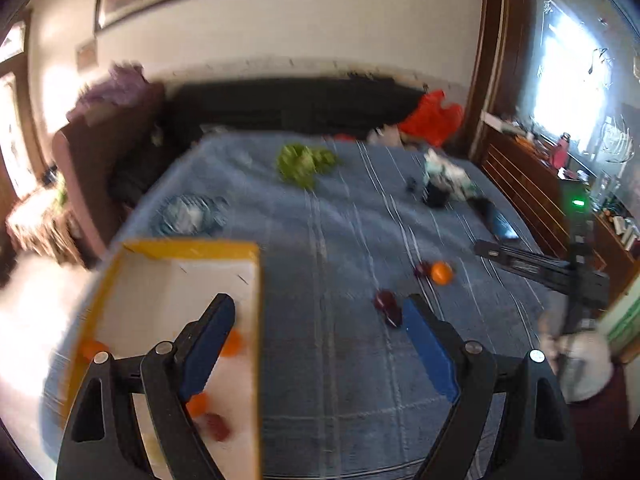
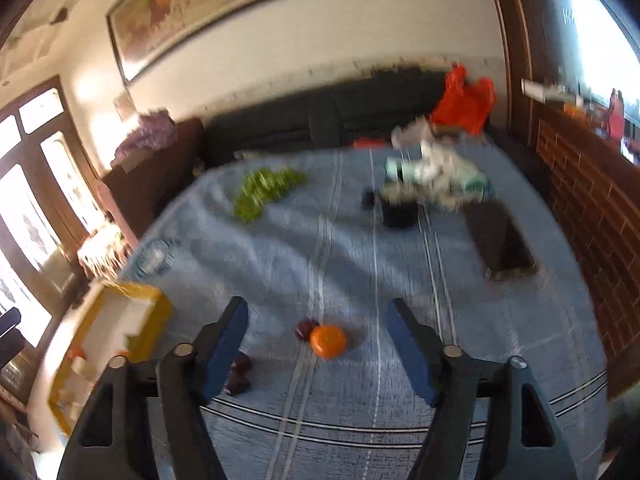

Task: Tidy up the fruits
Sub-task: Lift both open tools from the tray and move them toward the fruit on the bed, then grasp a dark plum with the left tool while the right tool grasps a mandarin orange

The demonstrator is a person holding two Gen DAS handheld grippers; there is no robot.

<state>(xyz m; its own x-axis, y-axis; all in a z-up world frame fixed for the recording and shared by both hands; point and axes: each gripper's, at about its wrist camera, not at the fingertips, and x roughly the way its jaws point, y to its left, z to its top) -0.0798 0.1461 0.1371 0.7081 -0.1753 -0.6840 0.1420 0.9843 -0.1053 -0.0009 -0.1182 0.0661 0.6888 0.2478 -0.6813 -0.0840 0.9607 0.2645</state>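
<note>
The left gripper (image 1: 320, 320) is hanging wide open with nothing between its blue pads. Its left finger is reaching over a yellow-walled box (image 1: 188, 250) with a white floor, where blurred oranges (image 1: 234, 342) and a dark red fruit (image 1: 218, 426) are lying. Just inside its right fingertip a pair of dark red fruits (image 1: 387, 305) is sitting on the cloth, and a little farther ahead to the right an orange (image 1: 441, 272) is resting against another dark red fruit (image 1: 422, 270).

The right gripper (image 2: 318, 312) is also standing open and empty. The same orange (image 2: 328, 341) is lying between its fingertips, touching the small dark fruit (image 2: 305, 329); the dark red pair (image 2: 240, 374) is showing just past its left finger.

Everything is resting on a blue striped cloth (image 2: 360, 264) covering a wide flat surface. Farther ahead to the left, a green bunch, seemingly grapes (image 2: 266, 190), is lying alone, and a glass dish (image 1: 192, 214) is sitting beyond the box. Ahead to the right, crumpled wrappings (image 2: 436, 178) and a dark flat object (image 2: 500, 240) are crowding the cloth.

Between both grippers and the grapes the cloth is lying bare. A dark sofa (image 2: 320, 124) with an orange bag (image 2: 464, 104) is bounding the far edge, under a framed painting (image 2: 200, 8); a wooden cabinet (image 2: 580, 184) is closing the right side.
</note>
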